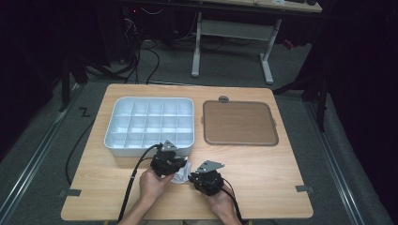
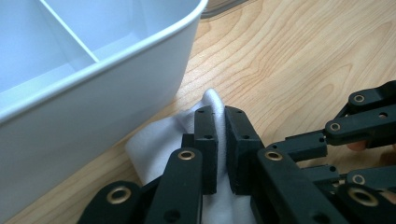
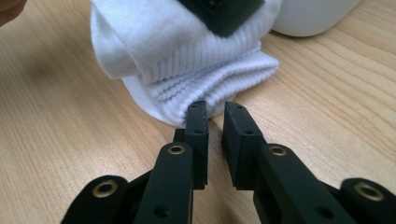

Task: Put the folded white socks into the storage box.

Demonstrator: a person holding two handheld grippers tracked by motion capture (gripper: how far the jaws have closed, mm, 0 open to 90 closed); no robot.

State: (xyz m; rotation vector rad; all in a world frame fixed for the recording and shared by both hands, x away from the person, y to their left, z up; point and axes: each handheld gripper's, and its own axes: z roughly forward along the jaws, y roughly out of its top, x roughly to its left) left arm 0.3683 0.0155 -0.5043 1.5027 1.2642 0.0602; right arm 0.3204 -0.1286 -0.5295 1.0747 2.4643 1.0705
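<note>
— What's on the wooden table?

— A white divided tray toward the far left, a brown mat just right of the tray. Nearer the person than the tray, just beside its front wall, lies a white sock.

— And the grippers?

— The left gripper has its jaws pinched on a fold of the sock, close to the tray's wall. The right gripper sits farther from the tray, jaws slightly parted, tips at the sock's ribbed edge.

— The room?

— Dim; grey carpet, cables and a white-legged desk beyond the tray.

Tray left of mat; sock before tray.
</note>
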